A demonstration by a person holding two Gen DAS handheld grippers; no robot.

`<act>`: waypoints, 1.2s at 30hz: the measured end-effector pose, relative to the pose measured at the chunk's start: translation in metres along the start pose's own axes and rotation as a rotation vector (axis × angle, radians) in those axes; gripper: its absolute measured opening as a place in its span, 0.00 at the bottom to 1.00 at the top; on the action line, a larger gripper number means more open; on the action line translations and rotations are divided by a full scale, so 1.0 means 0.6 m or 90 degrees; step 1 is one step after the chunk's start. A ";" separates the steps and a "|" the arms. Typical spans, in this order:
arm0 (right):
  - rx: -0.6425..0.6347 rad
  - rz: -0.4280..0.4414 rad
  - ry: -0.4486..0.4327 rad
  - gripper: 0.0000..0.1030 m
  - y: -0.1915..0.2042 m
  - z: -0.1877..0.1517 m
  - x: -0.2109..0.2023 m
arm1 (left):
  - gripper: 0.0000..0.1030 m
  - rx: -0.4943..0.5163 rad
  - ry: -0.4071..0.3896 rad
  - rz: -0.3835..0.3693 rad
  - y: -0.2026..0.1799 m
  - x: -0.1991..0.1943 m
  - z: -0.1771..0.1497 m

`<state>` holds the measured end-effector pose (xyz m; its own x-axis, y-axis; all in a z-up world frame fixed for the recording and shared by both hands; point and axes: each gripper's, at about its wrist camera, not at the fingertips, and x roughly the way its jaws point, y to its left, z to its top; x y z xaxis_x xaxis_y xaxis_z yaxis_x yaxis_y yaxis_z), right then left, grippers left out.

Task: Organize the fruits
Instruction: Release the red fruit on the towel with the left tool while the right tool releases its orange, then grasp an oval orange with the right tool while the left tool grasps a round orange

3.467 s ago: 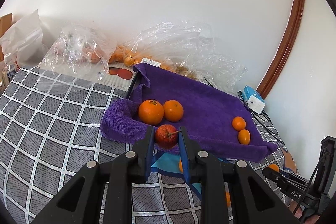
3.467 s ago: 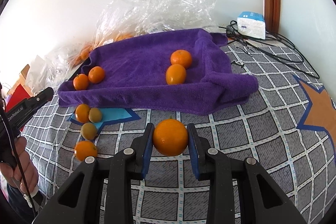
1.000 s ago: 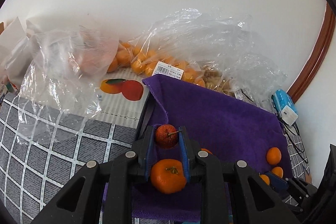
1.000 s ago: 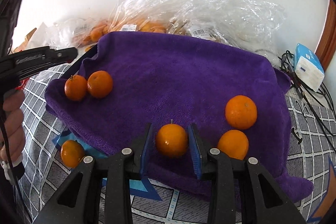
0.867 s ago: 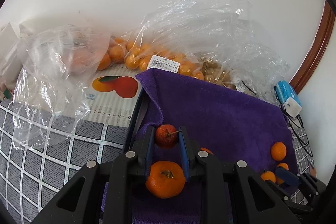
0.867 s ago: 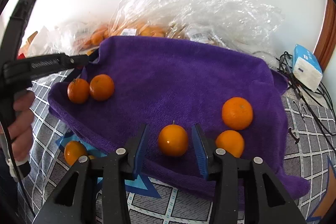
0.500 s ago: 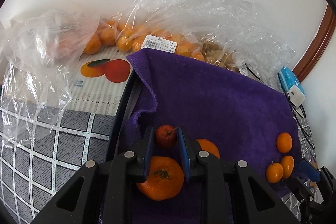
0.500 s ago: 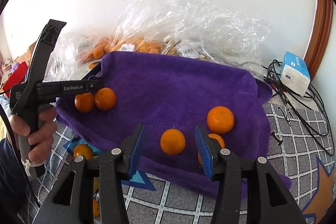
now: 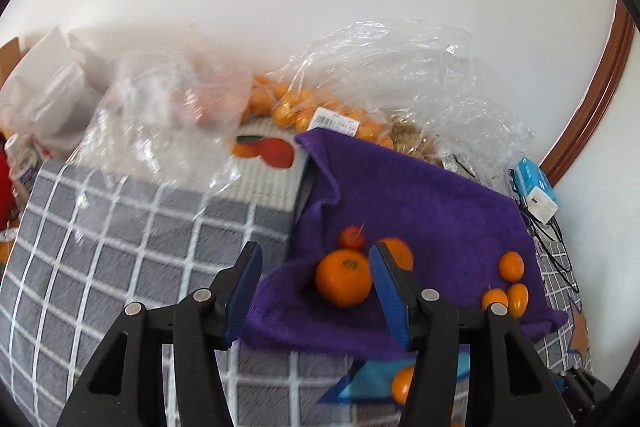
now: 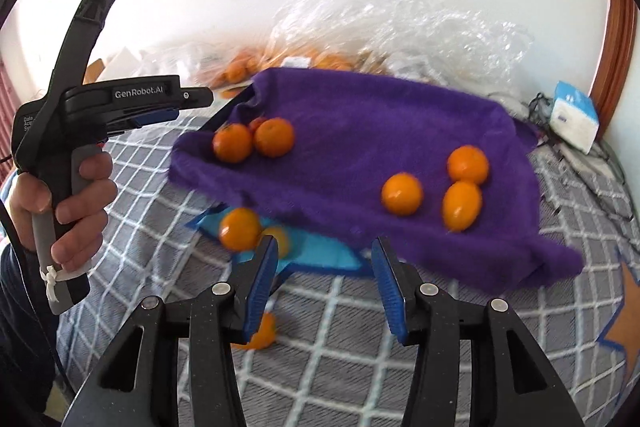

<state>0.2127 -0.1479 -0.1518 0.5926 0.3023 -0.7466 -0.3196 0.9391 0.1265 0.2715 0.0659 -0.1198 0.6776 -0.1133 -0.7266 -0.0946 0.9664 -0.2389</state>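
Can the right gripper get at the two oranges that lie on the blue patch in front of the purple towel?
Probably yes. The right gripper is open and empty, and the two oranges lie on the bedspread just ahead of its left finger, clear of the purple towel, with nothing between.

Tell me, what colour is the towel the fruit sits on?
Deep purple; the towel shows best in the right wrist view.

We see a bed under a grey checked cover [image 10: 344, 355]; on it lies a purple towel [image 10: 360, 131], with loose oranges [image 10: 239, 229] on the cover before the towel's front edge; clear plastic bags [image 9: 168, 123] sit by the wall; a blue-white box [image 10: 574, 115] and black cables [image 10: 600, 163] lie at the right.
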 end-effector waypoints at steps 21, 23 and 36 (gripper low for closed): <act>-0.003 -0.006 -0.011 0.38 0.051 -0.096 0.006 | 0.52 -0.015 0.025 0.043 0.083 -0.066 -0.191; 0.006 -0.019 -0.019 0.38 0.036 -0.100 -0.007 | 0.53 -0.019 0.017 0.040 0.083 -0.072 -0.200; 0.067 -0.090 -0.027 0.38 -0.062 -0.124 -0.053 | 0.64 -0.022 0.017 0.061 0.070 -0.083 -0.217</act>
<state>0.1506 -0.2045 -0.1813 0.6574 0.1700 -0.7341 -0.1527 0.9841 0.0910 0.1386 0.0823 -0.1776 0.6452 -0.0273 -0.7635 -0.1832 0.9647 -0.1893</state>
